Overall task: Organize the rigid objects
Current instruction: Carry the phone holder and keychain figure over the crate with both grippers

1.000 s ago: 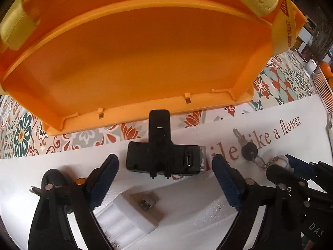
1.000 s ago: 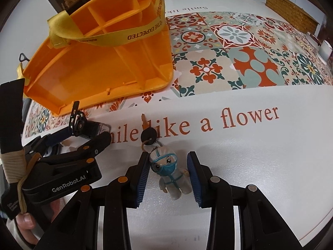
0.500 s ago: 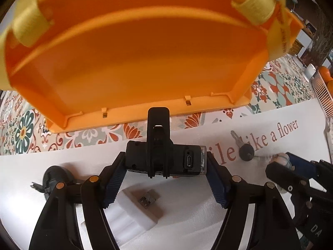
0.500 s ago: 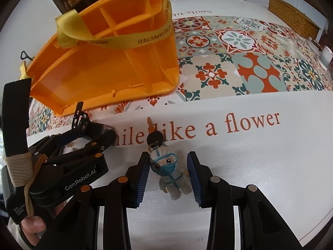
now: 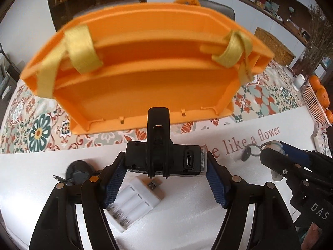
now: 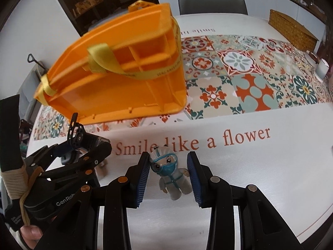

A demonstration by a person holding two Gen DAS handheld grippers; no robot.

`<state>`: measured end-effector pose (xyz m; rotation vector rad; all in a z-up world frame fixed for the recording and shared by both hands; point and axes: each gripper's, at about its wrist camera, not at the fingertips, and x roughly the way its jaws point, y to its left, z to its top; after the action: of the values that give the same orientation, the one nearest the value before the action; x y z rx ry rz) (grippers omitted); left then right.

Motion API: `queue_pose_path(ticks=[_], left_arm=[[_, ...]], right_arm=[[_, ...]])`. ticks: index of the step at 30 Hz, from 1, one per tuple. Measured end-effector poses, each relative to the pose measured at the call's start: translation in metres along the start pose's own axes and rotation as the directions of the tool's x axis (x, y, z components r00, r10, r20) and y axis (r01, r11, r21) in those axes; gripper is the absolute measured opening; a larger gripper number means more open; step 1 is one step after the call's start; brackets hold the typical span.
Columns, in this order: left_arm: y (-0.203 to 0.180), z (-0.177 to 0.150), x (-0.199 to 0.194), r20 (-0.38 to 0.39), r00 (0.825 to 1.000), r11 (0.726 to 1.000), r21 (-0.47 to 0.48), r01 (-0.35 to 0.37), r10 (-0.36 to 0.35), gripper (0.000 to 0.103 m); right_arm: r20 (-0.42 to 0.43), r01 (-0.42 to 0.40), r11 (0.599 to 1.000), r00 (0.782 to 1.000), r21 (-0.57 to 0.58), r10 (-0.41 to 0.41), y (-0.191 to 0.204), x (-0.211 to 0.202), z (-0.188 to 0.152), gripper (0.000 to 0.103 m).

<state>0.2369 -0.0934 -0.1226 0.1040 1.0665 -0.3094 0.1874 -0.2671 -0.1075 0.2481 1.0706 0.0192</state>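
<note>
Bike light [image 5: 165, 158] | left tongs [image 5: 166, 179] just clamped on it, lifted off desk [image 5: 260, 191] | right tongs [image 6: 168, 171] gripping keychain figure [image 6: 172, 177], also up | orange organizer [image 5: 145, 79] ahead, probably next stop for both

- We see bright, even, soft light in both views, with faint shadows on the white worktop [image 6: 260, 177].
- We find the orange tray [image 5: 145, 79] motion-blurred, its edges smeared.
- Fisheye bending curves the edges, and the corners go black.
</note>
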Motion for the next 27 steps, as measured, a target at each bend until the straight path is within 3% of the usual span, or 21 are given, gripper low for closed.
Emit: queue_pose_path(ticks=[15,27], left_arm=[[0.004,0.017,-0.054,0.101,0.995,1.000,-0.023,-0.006,0.008,0.073],[0.018,0.042,-0.096,0.221,0.974,0.998,-0.044,-0.039,0.048,0.073]], right_arm=[[0.101,-0.044,0.996,0.994,-0.075,0.052,0.028,-0.047,0.021,0.038],[0.193,-0.082,0.988,0.975,-0.134,0.107,0.052,-0.077,0.045,0.038]])
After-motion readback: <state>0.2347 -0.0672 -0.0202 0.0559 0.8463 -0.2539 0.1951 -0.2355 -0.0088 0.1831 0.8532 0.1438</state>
